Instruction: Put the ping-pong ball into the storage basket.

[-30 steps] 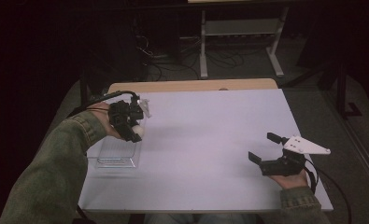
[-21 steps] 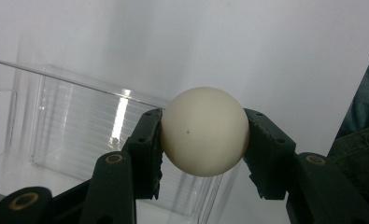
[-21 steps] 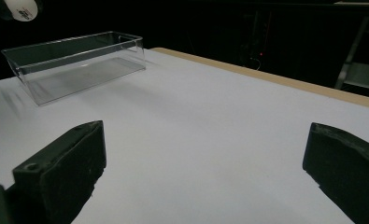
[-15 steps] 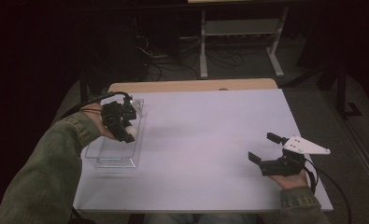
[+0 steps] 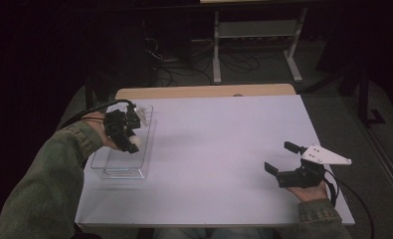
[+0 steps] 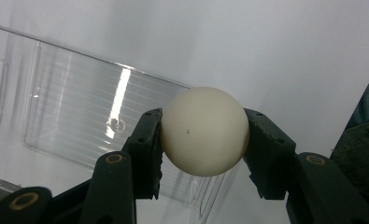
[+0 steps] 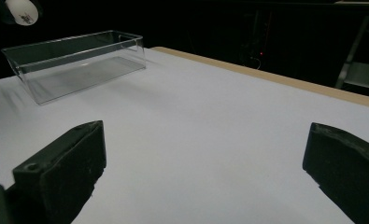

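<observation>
So from where I was standing, the left gripper (image 5: 129, 140) had its jaws clamped on a white ball (image 6: 204, 131), one pad on each side, pinched pretty much across the widest part. It was hanging right over the clear plastic bin (image 5: 115, 172) at the left edge of the white table (image 5: 224, 149), ball held above the bin's open top and not touching the bottom as far as I could tell. The bin looked empty, ribbed floor and all. The right gripper (image 5: 283, 162) was just parked way over on the other side of the table, jaws spread wide with nothing between them, well apart from everything. My read is the step was dropping the ball into the bin, and honestly the trick with a light ball like that is to get it low before letting go. Bring it down near the floor of the bin, roughly in the middle and away from the walls, then ease the jaws apart slowly so it doesn't bounce out or roll. Letting go from high up seemed like a good way to chase a ball across the room.
</observation>
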Demonstrator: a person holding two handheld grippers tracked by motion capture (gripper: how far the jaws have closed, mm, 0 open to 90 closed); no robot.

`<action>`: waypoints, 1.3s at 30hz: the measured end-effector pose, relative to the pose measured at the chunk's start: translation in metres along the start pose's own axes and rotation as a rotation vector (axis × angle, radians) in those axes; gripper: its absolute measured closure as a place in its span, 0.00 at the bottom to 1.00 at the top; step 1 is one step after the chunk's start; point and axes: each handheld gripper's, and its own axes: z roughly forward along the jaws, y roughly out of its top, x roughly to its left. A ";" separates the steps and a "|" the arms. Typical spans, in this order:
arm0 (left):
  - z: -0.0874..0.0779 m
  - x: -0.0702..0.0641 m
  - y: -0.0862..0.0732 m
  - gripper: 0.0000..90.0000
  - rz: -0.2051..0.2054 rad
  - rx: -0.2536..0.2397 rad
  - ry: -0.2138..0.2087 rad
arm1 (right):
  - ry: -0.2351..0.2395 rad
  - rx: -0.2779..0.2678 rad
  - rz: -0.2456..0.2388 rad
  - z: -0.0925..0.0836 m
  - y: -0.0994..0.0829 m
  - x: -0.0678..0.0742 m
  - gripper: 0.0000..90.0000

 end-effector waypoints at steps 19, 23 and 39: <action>0.022 0.006 -0.012 0.57 -0.015 0.009 -0.020 | -0.001 0.004 0.002 0.000 0.000 0.000 0.00; 0.028 0.007 -0.013 0.57 -0.016 0.016 -0.026 | -0.001 0.004 0.002 0.000 -0.001 0.000 0.00; 0.048 0.009 -0.020 0.57 -0.013 0.019 -0.046 | -0.001 0.008 0.001 0.000 -0.001 0.000 0.00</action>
